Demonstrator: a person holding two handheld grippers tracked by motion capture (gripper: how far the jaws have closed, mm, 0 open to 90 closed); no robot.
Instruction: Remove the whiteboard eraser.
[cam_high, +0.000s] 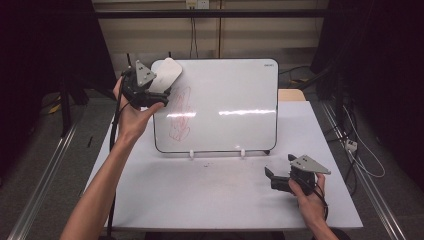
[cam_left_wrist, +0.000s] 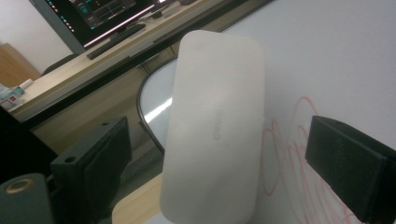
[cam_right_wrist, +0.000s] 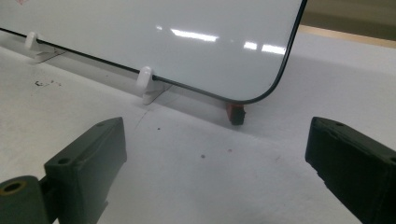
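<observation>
A whiteboard (cam_high: 225, 100) stands tilted on the white table (cam_high: 200, 200), with a red scribble (cam_high: 181, 112) on its left part. A white oblong eraser (cam_high: 166, 74) lies against the board's top left corner. My left gripper (cam_high: 157, 91) is raised at that corner. In the left gripper view the eraser (cam_left_wrist: 215, 126) stands between the black jaws with a gap on each side, beside the red scribble (cam_left_wrist: 289, 154). My right gripper (cam_high: 271, 179) rests low at the table's front right, open, with nothing between its jaws, facing the board's lower right corner (cam_right_wrist: 275, 88).
Two white clips (cam_high: 191, 154) (cam_high: 243, 152) prop the board's lower edge. A small red and dark thing (cam_right_wrist: 236, 113) sits under the board's right corner. A monitor and keyboard (cam_left_wrist: 107, 18) stand on a desk behind the board. Dark curtains flank the table.
</observation>
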